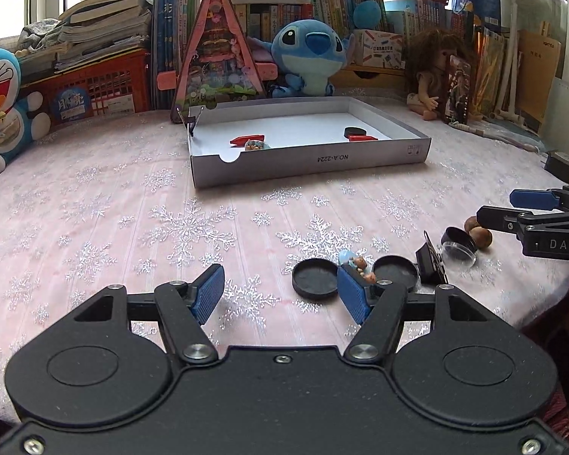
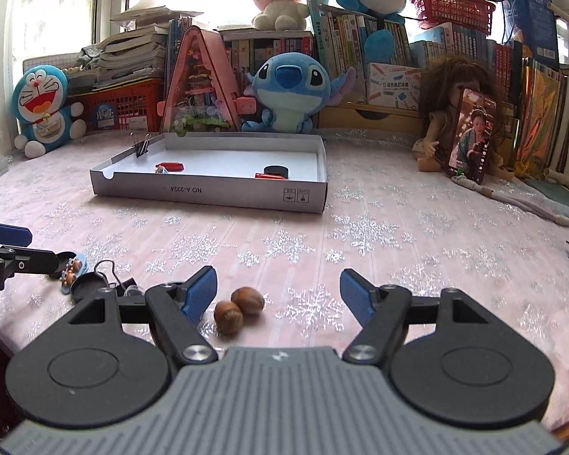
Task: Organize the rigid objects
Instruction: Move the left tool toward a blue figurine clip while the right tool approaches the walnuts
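Our right gripper (image 2: 277, 295) stands wide, empty, two hard brown round nuts (image 2: 239, 311) between its jaws: light, rollable, best pinched across the middle. Left gripper (image 1: 280, 292) half-open, empty.

open cloth (image 2: 284, 235), shallow box (image 2: 208, 193) beyond

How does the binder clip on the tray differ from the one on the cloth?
The tray clip stands clamped on the tray wall, handles up; the cloth clip lies loose on the tablecloth beside the black caps, gripping nothing. Both are black.
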`<state>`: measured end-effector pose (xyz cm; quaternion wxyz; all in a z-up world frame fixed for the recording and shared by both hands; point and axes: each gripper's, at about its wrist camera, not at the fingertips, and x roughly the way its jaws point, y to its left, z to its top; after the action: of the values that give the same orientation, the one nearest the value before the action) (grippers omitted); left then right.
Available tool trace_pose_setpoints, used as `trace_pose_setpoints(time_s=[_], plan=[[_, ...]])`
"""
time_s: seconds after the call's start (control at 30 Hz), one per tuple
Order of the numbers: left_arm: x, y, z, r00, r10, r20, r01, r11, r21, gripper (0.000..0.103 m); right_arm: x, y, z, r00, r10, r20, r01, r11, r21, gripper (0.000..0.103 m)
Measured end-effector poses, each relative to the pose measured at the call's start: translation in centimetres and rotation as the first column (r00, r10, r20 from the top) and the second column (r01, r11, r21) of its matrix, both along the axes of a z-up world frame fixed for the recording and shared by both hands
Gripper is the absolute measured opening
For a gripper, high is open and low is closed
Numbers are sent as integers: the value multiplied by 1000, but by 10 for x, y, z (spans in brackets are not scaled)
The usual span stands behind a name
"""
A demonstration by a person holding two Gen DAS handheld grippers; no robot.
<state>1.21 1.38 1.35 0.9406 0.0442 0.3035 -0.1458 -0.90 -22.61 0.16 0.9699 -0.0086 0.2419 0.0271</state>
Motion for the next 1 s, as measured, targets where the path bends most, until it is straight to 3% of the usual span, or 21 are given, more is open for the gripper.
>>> trace_pose_setpoints(time_s=[0.4,0.8,0.87,1.0], plan=[[-4,-8,-10,1000,-15,-2,15,1000,11,51,-10,8,-9,1000,5,-14,-6,1000,-7,80],[4,-22,-14,1000,7,18,-7,1000,4,46,-12,18,-14,999,36,-23,-36,999,-6,59],[5,-23,-15,1000,9,21,-9,1000,3,45,-12,20,-15,999,42,-28,-42,999,-5,47],[6,-26,-16,1000,14,26,-14,1000,-2,36,-12,27,-15,998,52,-21,-52,998,-18,36]])
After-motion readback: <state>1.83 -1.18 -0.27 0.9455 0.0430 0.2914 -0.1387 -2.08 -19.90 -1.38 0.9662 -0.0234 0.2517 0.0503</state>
